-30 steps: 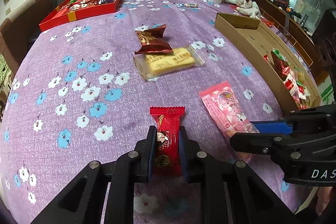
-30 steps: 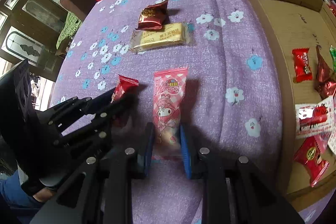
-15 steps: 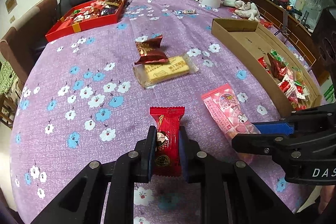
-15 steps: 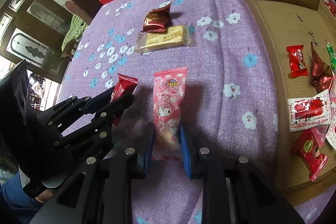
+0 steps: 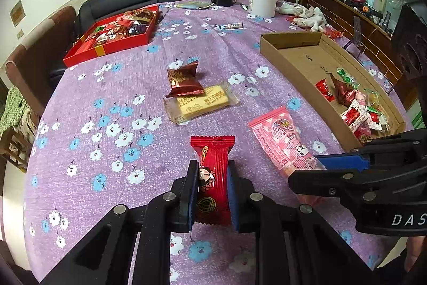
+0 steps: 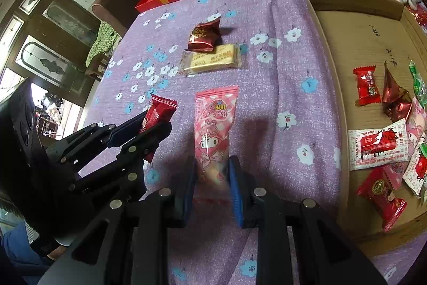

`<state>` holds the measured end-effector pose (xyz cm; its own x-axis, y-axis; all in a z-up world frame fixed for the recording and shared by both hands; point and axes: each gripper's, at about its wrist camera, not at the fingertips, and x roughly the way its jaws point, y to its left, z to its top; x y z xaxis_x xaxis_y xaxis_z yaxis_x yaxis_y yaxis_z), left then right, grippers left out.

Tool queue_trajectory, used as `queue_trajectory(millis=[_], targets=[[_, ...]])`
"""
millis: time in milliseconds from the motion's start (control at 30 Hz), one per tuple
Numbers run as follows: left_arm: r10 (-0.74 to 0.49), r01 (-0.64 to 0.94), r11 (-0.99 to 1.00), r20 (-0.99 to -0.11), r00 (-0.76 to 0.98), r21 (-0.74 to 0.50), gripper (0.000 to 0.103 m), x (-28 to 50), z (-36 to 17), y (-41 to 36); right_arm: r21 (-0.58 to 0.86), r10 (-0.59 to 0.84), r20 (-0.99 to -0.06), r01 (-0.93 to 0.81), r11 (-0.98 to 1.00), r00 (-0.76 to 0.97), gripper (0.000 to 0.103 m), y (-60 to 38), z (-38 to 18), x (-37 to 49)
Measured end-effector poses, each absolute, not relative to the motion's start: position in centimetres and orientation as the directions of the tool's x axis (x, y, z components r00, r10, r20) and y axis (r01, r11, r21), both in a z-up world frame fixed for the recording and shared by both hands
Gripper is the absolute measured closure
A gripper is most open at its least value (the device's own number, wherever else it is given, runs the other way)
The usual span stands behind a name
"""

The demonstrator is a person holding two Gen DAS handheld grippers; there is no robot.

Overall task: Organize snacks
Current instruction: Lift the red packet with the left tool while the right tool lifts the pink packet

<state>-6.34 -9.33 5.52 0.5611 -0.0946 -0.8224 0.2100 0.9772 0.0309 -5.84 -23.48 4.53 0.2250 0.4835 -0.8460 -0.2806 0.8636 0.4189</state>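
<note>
My left gripper [image 5: 212, 190] is shut on a red snack packet [image 5: 213, 164] and holds it above the purple flowered tablecloth; it also shows in the right wrist view [image 6: 158, 114]. My right gripper [image 6: 212, 178] is shut on a pink cartoon snack packet [image 6: 213, 124], seen at the right in the left wrist view [image 5: 283, 140]. A dark red foil snack [image 5: 184, 80] lies partly on a yellow wafer packet [image 5: 201, 102] mid-table. The cardboard tray [image 6: 365, 26] at the right holds several wrapped snacks.
A red box [image 5: 112, 36] of mixed sweets sits at the far left. A white jar [image 5: 263, 0], a small wrapped candy [image 5: 233, 25] and white cloths [image 5: 307, 15] lie at the back. A dark sofa runs behind the table.
Both grippers have risen with their packets still gripped; the table looks farther away and more of the room shows.
</note>
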Motion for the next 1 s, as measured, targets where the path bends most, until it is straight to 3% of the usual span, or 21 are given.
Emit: queue_trajectory(millis=[1000], targets=[[-0.103,0.231,0.972,-0.806,0.583,0.043,0.083,-6.6,6.9,-14.7,0.436,0.506,-0.818,-0.277,0.856,0.275,0.079,-29.1,6.1,-6.4]])
